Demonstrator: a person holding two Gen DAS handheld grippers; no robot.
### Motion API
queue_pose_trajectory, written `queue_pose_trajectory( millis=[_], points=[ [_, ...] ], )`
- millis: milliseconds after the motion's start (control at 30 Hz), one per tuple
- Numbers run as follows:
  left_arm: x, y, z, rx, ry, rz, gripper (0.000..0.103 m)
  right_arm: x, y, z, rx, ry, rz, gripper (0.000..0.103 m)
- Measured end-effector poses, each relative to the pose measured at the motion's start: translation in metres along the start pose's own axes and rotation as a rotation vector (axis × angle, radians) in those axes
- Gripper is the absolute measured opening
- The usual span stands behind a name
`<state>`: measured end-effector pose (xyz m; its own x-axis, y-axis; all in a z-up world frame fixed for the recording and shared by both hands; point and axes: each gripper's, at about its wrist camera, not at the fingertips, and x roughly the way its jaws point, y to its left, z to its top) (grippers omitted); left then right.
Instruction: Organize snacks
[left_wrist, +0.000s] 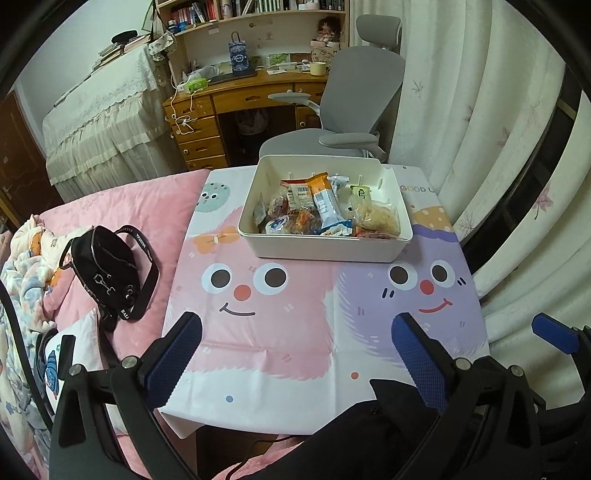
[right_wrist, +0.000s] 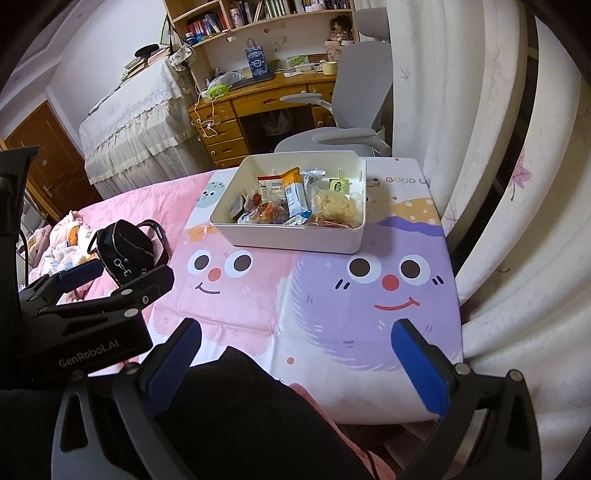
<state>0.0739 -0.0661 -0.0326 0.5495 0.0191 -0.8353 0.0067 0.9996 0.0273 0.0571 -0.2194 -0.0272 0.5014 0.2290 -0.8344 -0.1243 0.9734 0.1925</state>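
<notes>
Both grippers, left gripper (left_wrist: 297, 341) and right gripper (right_wrist: 295, 347), held released, nothing grasped | snacks (left_wrist: 325, 210) heaped loosely in bin (left_wrist: 325, 247) | risk: neighbours dragged out or bin shoved on surface (left_wrist: 280, 332) by a careless pick.

A small tabletop (left_wrist: 295, 369) under a cartoon-face cloth (left_wrist: 321, 302) carries one white bin of snacks (left_wrist: 325, 245) toward its 12 o'clock edge, while the pink bed (left_wrist: 110, 206) at its 9 o'clock side holds a black bag (left_wrist: 105, 262) and a crumpled patterned blanket (left_wrist: 26, 266).
</notes>
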Motion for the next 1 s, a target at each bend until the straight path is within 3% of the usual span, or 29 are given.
queue_pose_trajectory(
  millis=[1000],
  points=[
    [0.0095,0.0019,0.0083,0.027,0.005,-0.014,0.102,0.0055,0.0052,0.0046,0.03,0.003,-0.03,0.103]
  ],
)
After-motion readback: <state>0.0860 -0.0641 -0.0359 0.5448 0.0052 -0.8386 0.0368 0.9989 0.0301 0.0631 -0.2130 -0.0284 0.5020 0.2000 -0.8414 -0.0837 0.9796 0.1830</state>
